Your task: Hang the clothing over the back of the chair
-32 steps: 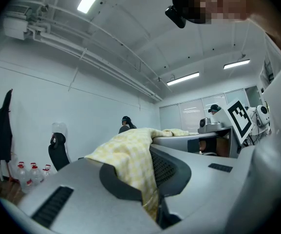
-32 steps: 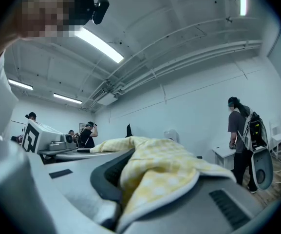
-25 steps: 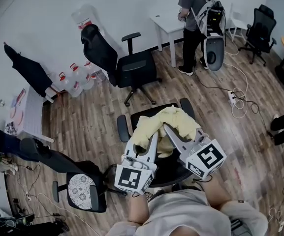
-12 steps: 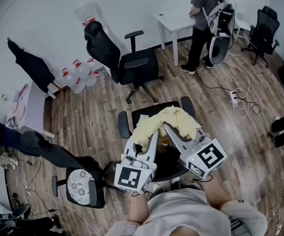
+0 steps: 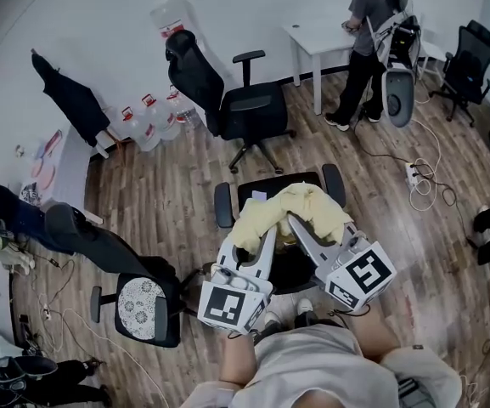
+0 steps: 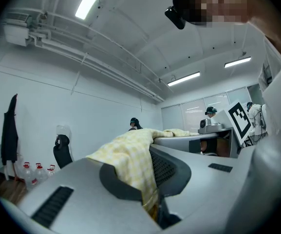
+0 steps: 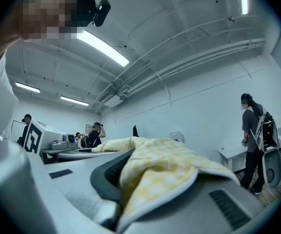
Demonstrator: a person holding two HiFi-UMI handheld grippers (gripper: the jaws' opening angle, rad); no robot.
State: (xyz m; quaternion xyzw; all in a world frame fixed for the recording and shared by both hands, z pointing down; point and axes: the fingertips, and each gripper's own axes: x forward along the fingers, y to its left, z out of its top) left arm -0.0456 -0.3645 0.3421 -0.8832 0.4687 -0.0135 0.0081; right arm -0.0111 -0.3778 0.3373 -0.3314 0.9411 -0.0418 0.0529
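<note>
Directly above the chair (image 5: pixel 270 187), nearest the wearer of the head camera, the left gripper (image 5: pixel 248 246) and the right gripper (image 5: pixel 294 221) reach out level and side by side. Each has its jaws pressed together on a fold of the pale yellow checked clothing (image 5: pixel 306 206). The left gripper view shows the cloth pinched deep between the pads and spilling over one jaw; the right gripper view shows the same at the other end. The garment hangs in a loose hump between the two grips, its long axis running across the chair from one of the armrests (image 5: pixel 222 207) toward the other. It sits above the seat and, as far as the head view shows, is apart from it. The left grip is on the wearer's side of the chair, the right slightly farther out over it. The coming move appears to depend on keeping that span square to the backrest, though the head view does not show which end of the chair is the back. Beyond the chair stands a second office chair (image 5: pixel 236 109), and farther off a person (image 5: pixel 368 49) stands at a white desk (image 5: pixel 321 39).
</note>
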